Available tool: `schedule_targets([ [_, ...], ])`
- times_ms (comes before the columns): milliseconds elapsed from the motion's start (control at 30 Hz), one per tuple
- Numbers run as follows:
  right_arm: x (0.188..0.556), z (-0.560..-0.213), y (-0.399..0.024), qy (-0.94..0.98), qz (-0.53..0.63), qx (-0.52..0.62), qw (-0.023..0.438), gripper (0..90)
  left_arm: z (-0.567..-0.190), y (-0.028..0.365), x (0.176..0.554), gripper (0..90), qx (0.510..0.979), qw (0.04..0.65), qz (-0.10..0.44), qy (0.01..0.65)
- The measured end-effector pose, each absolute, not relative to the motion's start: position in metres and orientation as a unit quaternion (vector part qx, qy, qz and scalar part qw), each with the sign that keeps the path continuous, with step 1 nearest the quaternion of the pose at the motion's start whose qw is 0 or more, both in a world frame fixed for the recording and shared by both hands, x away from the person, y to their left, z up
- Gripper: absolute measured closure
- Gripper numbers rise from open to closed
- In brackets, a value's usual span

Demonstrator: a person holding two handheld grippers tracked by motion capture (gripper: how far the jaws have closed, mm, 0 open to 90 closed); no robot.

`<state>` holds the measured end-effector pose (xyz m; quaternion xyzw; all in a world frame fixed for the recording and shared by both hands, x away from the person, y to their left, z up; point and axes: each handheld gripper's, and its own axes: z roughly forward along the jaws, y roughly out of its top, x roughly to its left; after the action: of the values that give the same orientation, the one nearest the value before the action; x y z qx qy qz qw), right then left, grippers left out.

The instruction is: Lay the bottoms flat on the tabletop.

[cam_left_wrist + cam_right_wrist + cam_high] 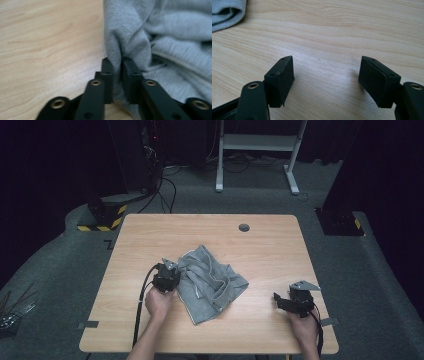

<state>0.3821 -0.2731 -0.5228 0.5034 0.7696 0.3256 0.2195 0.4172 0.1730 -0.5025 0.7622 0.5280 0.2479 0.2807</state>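
We counted one wooden table [150,235] with one round hole [244,227] near its far edge. One crumpled grey cloth [210,282] lay on it. There were two grippers, the left gripper [169,272] and the right gripper [285,302], held by two hands. Behind stood one white frame [257,142].

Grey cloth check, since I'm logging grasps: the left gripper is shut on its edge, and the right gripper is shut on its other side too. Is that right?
Only partly. The left gripper is indeed shut on the grey cloth, but the right gripper is open over bare table, apart from the cloth. The right gripper view shows its jaws spread wide with nothing between them.
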Motion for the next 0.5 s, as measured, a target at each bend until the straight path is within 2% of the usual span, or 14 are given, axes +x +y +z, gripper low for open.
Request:
schedule_targets([
  [133,0.382,-0.523,-0.273,0.770,0.326,0.503,0.219,28.2,-0.495,0.168,0.400,54.0,0.756,0.288,0.272,0.521],
  [233,0.382,-0.523,-0.273,0.770,0.326,0.503,0.219,28.1,-0.492,0.158,0.378,46.3,0.768,0.315,0.282,0.480],
  [400,0.382,-0.523,-0.273,0.770,0.325,0.503,0.220,28.0,-0.502,0.142,0.350,42.3,0.787,0.347,0.251,0.444],
  [500,0.382,-0.523,-0.273,0.770,0.325,0.503,0.220,28.0,-0.515,0.137,0.347,41.7,0.796,0.341,0.239,0.440],
])
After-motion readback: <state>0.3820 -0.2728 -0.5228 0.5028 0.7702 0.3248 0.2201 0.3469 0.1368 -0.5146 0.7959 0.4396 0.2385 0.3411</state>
